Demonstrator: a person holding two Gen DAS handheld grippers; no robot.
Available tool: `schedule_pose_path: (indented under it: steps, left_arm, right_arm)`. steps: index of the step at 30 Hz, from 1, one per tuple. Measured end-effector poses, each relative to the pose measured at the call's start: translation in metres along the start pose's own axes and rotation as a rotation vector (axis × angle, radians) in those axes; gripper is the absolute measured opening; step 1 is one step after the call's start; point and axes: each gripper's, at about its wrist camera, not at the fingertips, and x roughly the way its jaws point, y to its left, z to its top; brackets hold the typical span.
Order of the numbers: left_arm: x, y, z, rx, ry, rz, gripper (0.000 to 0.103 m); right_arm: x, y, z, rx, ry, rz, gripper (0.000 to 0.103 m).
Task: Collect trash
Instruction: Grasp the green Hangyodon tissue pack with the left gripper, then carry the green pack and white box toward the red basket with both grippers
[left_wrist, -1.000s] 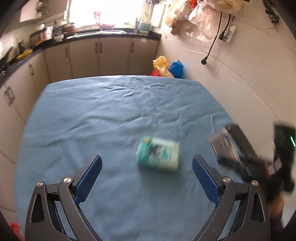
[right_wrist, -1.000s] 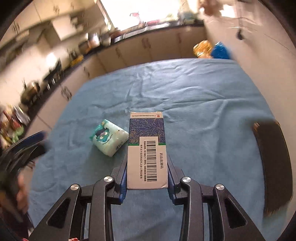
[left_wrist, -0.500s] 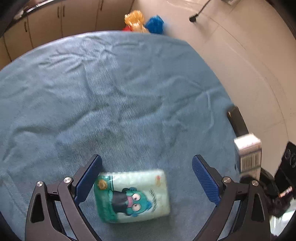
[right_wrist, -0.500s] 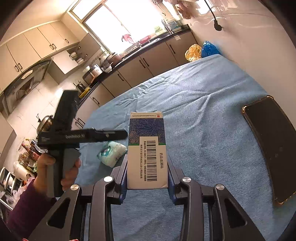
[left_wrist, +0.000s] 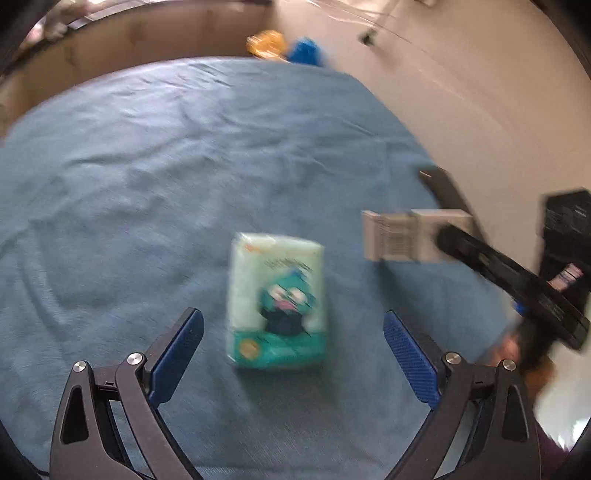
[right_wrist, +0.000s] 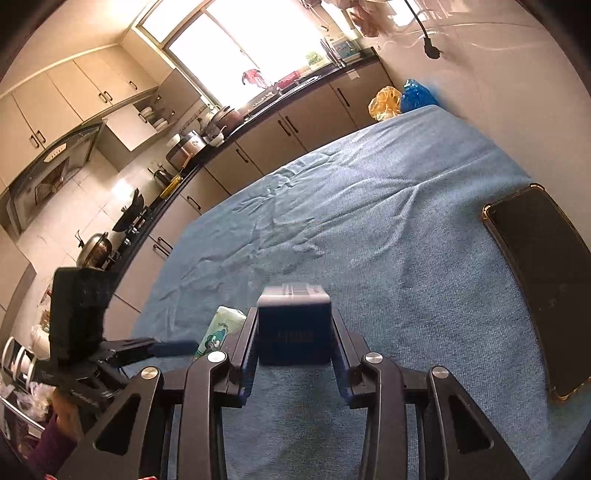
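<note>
Your right gripper (right_wrist: 295, 343) clenches the small blue-and-white cardboard box (right_wrist: 293, 325); your left gripper (left_wrist: 293, 328), jaws released, hovers over the mint-green tissue pack (left_wrist: 277, 301) on the blue-clothed tabletop (left_wrist: 147, 184); next, lower and close.

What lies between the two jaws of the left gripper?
In the left wrist view, the tissue pack lies on the blue cloth between the open jaws of the left gripper, untouched by either.

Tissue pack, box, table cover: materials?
Tissue pack: soft plastic film, slightly glossy, printed cartoon; looks squashy.
Box: thin printed cardboard, crisp edges, barcode in the left view.
Table cover: blue cloth, matte, ribbed weave and wrinkles; probably towelling.
</note>
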Motion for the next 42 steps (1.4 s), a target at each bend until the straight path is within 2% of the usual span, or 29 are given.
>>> schedule_pose_path:
  steps: [8, 9, 10, 11, 12, 15, 21, 27, 31, 34, 36, 39, 42]
  left_arm:
    - [0.02, -0.022, -0.003, 0.024, -0.027, 0.221, 0.095]
    - [0.017, -0.022, -0.006, 0.02, -0.035, 0.246, 0.087]
    - [0.016, -0.025, -0.008, 0.02, -0.044, 0.266, 0.072]
    - [0.014, -0.026, -0.01, 0.022, -0.051, 0.282, 0.063]
    - [0.01, -0.026, -0.013, 0.019, -0.055, 0.281, 0.049]
    - [0.0, -0.022, -0.019, -0.025, -0.051, 0.233, 0.044]
    - [-0.031, -0.014, -0.051, -0.058, -0.066, 0.241, 0.044]
    - [-0.067, -0.003, -0.091, -0.101, -0.093, 0.293, 0.044]
    - [-0.098, 0.01, -0.126, -0.193, -0.134, 0.293, 0.044]
    - [-0.123, 0.019, -0.157, -0.265, -0.175, 0.298, 0.044]
    - [-0.14, 0.025, -0.179, -0.307, -0.211, 0.316, 0.044]
    - [-0.161, 0.032, -0.207, -0.335, -0.249, 0.376, 0.044]
    - [-0.18, 0.036, -0.228, -0.328, -0.279, 0.46, 0.044]
  right_arm:
    - [0.007, -0.003, -0.001, -0.008, 0.019, -0.051, 0.044]
    - [0.007, -0.003, -0.002, -0.006, 0.02, -0.057, 0.048]
    - [0.007, -0.004, -0.002, -0.005, 0.021, -0.063, 0.051]
    - [0.006, -0.004, -0.002, -0.006, 0.021, -0.068, 0.059]
    - [0.006, -0.004, -0.002, -0.007, 0.02, -0.072, 0.067]
    - [0.004, -0.004, -0.002, -0.001, 0.017, -0.061, 0.072]
    - [0.009, 0.0, -0.004, -0.036, 0.043, -0.096, 0.076]
    - [0.023, 0.013, -0.012, -0.12, 0.119, -0.116, 0.076]
    - [0.028, 0.021, -0.019, -0.184, 0.143, -0.161, 0.076]
    - [0.032, 0.024, -0.024, -0.222, 0.159, -0.235, 0.064]
    - [0.032, 0.027, -0.025, -0.254, 0.159, -0.258, 0.041]
    - [0.031, 0.028, -0.029, -0.248, 0.149, -0.261, 0.04]
    - [0.022, 0.029, -0.034, -0.216, 0.146, -0.224, 0.04]
